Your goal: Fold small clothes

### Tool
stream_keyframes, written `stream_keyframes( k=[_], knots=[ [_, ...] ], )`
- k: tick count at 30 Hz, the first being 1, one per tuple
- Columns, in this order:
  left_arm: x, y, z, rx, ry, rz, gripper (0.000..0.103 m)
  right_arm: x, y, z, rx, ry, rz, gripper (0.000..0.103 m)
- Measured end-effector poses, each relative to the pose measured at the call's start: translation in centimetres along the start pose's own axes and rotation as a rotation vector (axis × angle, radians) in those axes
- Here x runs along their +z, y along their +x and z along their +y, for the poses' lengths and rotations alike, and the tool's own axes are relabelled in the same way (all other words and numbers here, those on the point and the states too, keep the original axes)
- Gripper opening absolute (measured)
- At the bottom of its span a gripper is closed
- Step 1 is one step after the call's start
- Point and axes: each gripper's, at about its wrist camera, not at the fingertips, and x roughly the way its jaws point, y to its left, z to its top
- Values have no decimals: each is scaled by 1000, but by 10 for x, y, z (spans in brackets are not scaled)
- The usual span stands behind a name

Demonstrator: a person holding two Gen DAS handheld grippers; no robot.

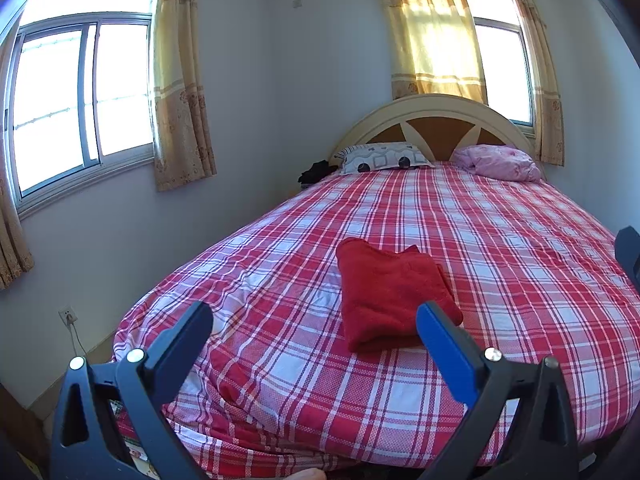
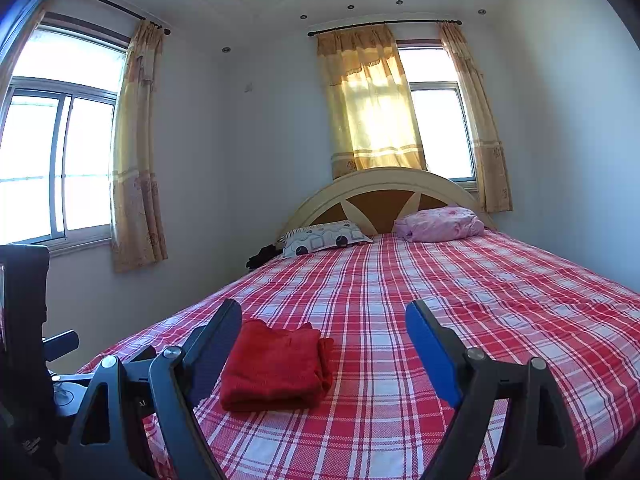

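From the left wrist, the left gripper (image 1: 314, 322) has its jaws spread wide with nothing between the pads, held above the near edge of the bed (image 1: 520, 240). The red garment (image 1: 392, 292) lies ahead and a little right of the gripper's centre line, folded into a thick, roughly rectangular stack on the plaid sheet; the blue right finger (image 1: 444, 344) overlaps its near right corner in this view, though whether it touches the cloth cannot be told. The stack's long axis runs away from the camera toward the headboard (image 1: 436, 120), leaning slightly left at the far end. From the right wrist, the right gripper (image 2: 324, 326) is likewise spread and empty, aimed nearly level over the bed. Here the garment (image 2: 276, 364) sits ahead and left of centre, just beside the dark left finger (image 2: 216, 344), with its folded layers showing along the right edge. So the garment lies between the two tools, somewhat closer to the left one by the look of it. It appears already folded, so any further move would probably be a final tidy or a lift, approached from the near short edge.
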Motion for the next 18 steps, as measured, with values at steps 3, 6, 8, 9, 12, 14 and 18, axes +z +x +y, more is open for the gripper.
stream_keyframes(
  k=[3, 6, 8, 9, 12, 14, 18],
  knots=[
    [0, 1, 0, 0, -4, 7, 103, 1, -1, 0, -1, -3, -3, 84],
    [0, 2, 0, 21, -4, 0, 103, 1, -1, 0, 0, -8, -6, 84],
    [0, 2, 0, 21, -3, -2, 103, 0, -1, 0, 0, -12, -4, 84],
    [0, 1, 0, 22, -5, -3, 103, 0, -1, 1, 1, -14, -3, 84],
    [-1, 1, 1, -6, -14, -10, 103, -2, 1, 1, 4, -12, 4, 84],
    [-2, 0, 2, -15, -21, -16, 103, -2, 1, -1, 6, -6, 7, 84],
    [0, 3, 2, -17, -16, -7, 103, -1, 1, -4, 2, 4, 6, 84]
  ],
)
